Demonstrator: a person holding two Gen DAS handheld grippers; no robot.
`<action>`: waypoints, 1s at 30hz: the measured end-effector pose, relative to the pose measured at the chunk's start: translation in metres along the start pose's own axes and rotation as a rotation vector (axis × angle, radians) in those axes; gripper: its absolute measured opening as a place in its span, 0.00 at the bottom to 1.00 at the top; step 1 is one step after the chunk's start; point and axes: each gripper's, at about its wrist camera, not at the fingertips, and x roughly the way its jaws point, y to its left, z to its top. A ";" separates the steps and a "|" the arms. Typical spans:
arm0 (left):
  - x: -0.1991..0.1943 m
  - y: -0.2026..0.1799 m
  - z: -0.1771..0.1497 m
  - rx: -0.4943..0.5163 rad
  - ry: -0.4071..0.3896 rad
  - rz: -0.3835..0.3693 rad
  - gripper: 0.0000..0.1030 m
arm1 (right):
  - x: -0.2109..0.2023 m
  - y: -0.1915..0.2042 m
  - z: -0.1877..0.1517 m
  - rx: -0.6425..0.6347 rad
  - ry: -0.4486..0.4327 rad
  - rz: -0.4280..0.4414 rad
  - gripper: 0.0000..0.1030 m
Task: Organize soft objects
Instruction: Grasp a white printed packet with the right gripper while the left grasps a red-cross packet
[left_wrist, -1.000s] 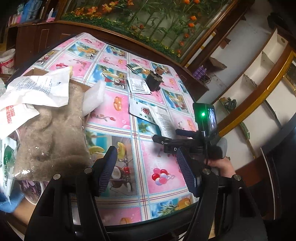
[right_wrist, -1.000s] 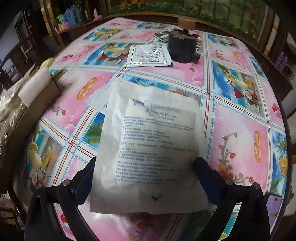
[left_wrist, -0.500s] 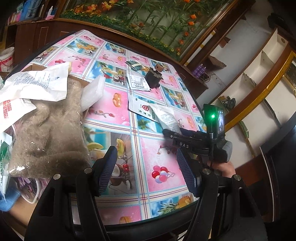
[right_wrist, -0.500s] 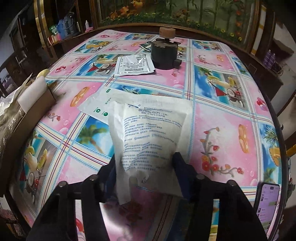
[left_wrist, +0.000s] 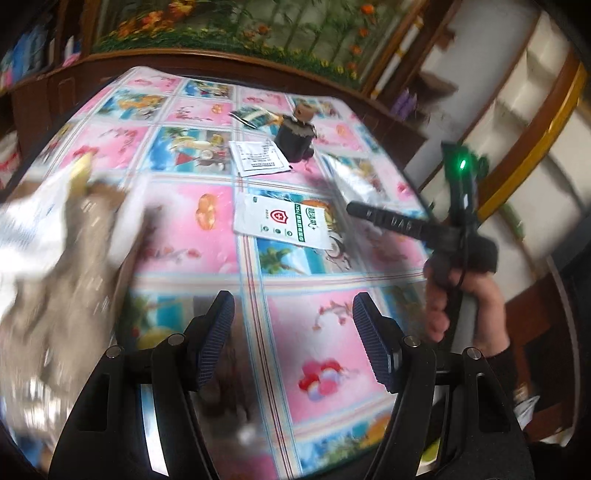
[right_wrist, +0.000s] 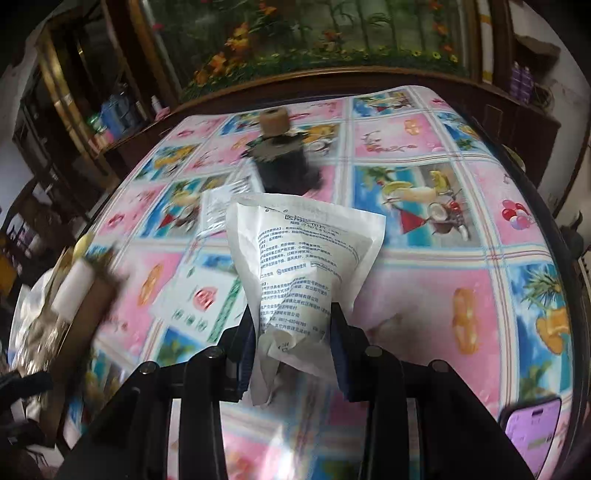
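Lifted off the desk since half a second ago, the white gauze packet (right_wrist: 306, 258) now hangs clear of the cloth, pinched at its lower end by the right claw (right_wrist: 293, 341), whose ribbed dark-blue pads (right_wrist: 246, 343) press the thin crinkled wrapper into a narrow neck; above the pads it fans out wide and flat, printed with rows of small dark text, its bottom edge crumpled below them. Just left of that claw and beneath the packet lies a flat white sachet (right_wrist: 201, 299) with a red shield mark and a green stripe, flat on the desk (right_wrist: 424, 258), a glossy oilcloth of pink and blue fruit-and-drink squares. Ahead of the claw, past the packet's top edge, another printed clear-and-white sachet (right_wrist: 218, 208) lies flat, and beyond it stands a squat dark jar (right_wrist: 282, 162) with a cork stopper. Far left sits a cardboard box (right_wrist: 88, 299) with a white foam roll at its rim, blurred. A purple phone (right_wrist: 532, 424) rests at the lower right. The left claw (left_wrist: 293, 341) is spread wide with nothing between its pads, hovering over the cloth; left of it, a blurred heap of fuzzy beige fabric (left_wrist: 62, 266) and white wrappers.
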 end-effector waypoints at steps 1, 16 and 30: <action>0.010 -0.003 0.007 0.011 0.015 0.016 0.65 | 0.005 -0.007 0.003 0.026 0.003 0.014 0.35; 0.113 0.049 0.063 -0.309 0.159 -0.008 0.65 | 0.028 0.026 -0.017 -0.122 0.028 -0.040 0.35; 0.126 0.072 0.059 -0.556 0.124 -0.180 0.10 | 0.031 0.035 -0.020 -0.164 0.023 -0.037 0.35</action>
